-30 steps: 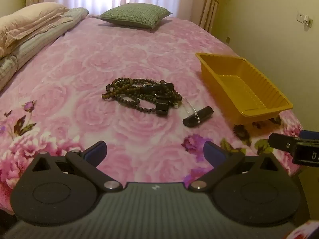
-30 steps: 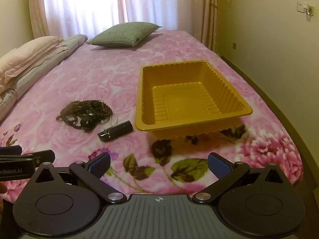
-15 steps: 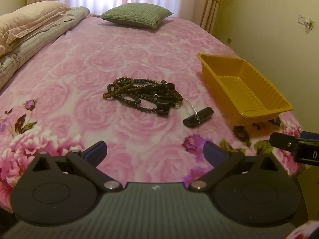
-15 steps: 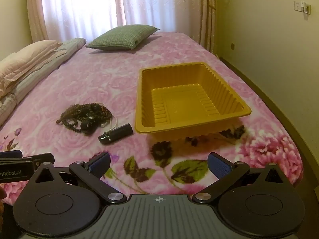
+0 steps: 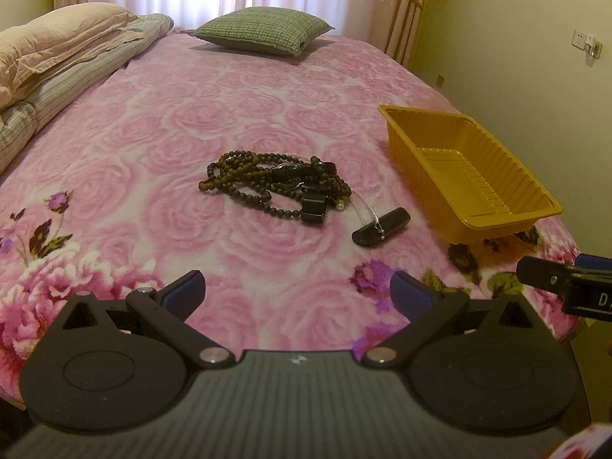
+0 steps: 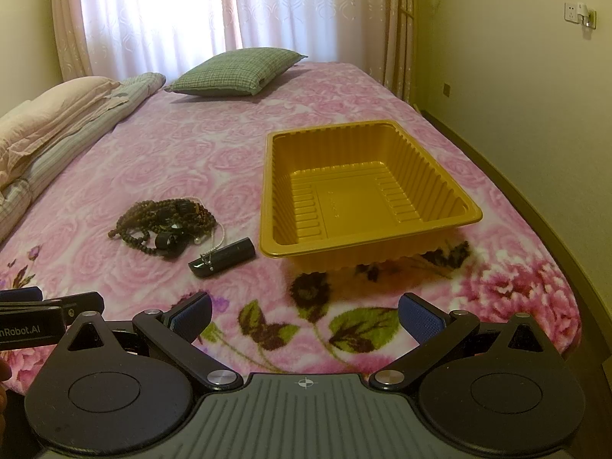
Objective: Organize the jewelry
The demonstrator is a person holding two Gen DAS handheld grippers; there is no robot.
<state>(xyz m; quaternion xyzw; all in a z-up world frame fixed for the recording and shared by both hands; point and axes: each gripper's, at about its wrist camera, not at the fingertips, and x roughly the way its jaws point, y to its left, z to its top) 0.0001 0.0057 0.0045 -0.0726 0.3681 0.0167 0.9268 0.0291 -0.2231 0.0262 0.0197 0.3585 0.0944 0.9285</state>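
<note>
A tangled pile of dark bead necklaces (image 5: pixel 267 185) lies on the pink floral bedspread; it also shows in the right wrist view (image 6: pixel 164 222). A small black cylinder (image 5: pixel 380 226) with a thin pale chain lies just right of the pile, also seen from the right (image 6: pixel 223 257). An empty yellow plastic tray (image 5: pixel 470 176) stands to the right, and is central in the right wrist view (image 6: pixel 363 199). My left gripper (image 5: pixel 296 292) is open and empty, short of the pile. My right gripper (image 6: pixel 304 315) is open and empty, short of the tray.
A green checked pillow (image 5: pixel 264 28) lies at the head of the bed. Folded quilts (image 5: pixel 57 65) are stacked along the left side. A yellow wall (image 6: pixel 535 76) and the floor run along the bed's right edge. Curtains (image 6: pixel 160 11) hang behind.
Both cameras have tilted up and drawn slightly back, so the beads and tray sit a little lower in view. Nothing on the bed has moved. Both grippers stay open.
</note>
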